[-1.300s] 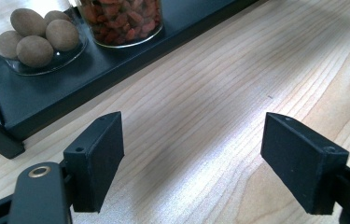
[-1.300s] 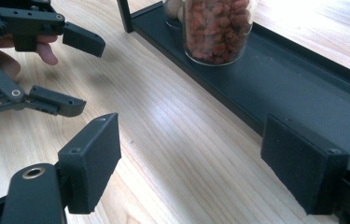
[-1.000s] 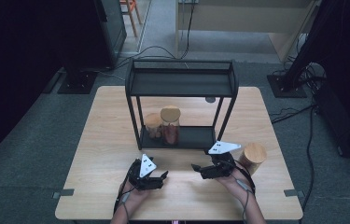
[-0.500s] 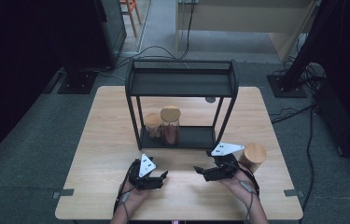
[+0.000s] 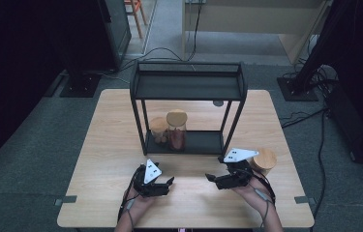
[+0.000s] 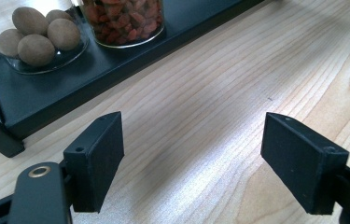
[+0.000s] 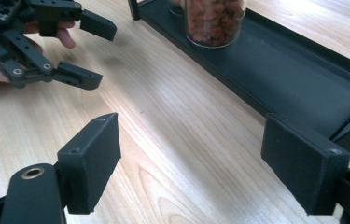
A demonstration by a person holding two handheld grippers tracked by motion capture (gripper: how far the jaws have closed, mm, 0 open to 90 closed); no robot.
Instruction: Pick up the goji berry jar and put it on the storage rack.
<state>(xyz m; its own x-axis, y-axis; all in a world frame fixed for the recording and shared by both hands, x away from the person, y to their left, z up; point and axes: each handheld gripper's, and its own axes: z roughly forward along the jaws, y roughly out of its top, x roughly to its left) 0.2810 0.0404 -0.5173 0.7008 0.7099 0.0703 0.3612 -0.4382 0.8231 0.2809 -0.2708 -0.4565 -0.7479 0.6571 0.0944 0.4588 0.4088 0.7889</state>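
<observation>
A black two-tier rack (image 5: 187,87) stands mid-table. Its lower shelf (image 6: 46,93) holds a short glass jar of brown nuts (image 5: 158,129) (image 6: 37,35) and, beside it, a taller jar of red dried berries (image 5: 176,128) (image 6: 123,21) (image 7: 214,21). A third jar with a wooden lid (image 5: 263,161) sits on the table right of the rack. My left gripper (image 5: 169,183) (image 6: 191,158) is open over bare wood in front of the shelf. My right gripper (image 5: 211,178) (image 7: 191,163) is open too, nothing between its jaws, just left of the lidded jar. The left gripper (image 7: 101,53) also appears in the right gripper view.
The wooden table (image 5: 106,145) has bare wood on both sides of the rack and along its near edge. The rack's black legs (image 5: 142,126) and shelf rim (image 7: 303,88) stand just beyond both grippers. Cables and dark equipment stands lie on the floor behind.
My right gripper has drifted slightly right and toward the near edge. The left gripper and the jars have stayed put.
</observation>
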